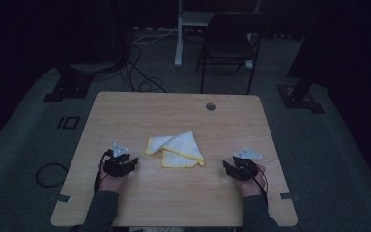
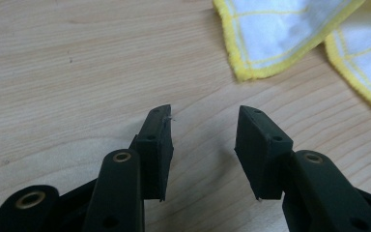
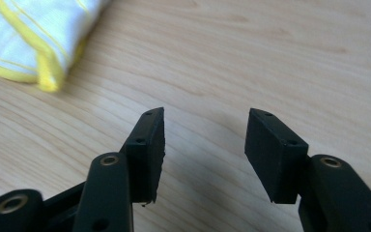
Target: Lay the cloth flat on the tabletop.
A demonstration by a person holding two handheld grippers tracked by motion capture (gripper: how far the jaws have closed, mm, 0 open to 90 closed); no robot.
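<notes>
A white cloth with yellow edging [image 1: 176, 150] lies folded and rumpled in the middle of the wooden table [image 1: 125, 111]. My left gripper [image 1: 131, 162] rests on the table just left of the cloth, held in a hand. In the left gripper view, the left gripper [image 2: 203, 111] stands open over bare wood, with the cloth [image 2: 280, 34] ahead and to the right. My right gripper [image 1: 227, 166] sits to the cloth's right. In its own view, the right gripper [image 3: 205, 113] is open with nothing between the jaws, and the cloth [image 3: 34, 34] lies ahead at the upper left.
A round cable hole [image 1: 211, 106] sits near the table's far edge. Beyond the table stand a dark folding chair [image 1: 229, 43], a white post [image 1: 178, 34] and loose cables [image 1: 140, 72] on the carpet. Black stand feet [image 1: 70, 87] flank the table.
</notes>
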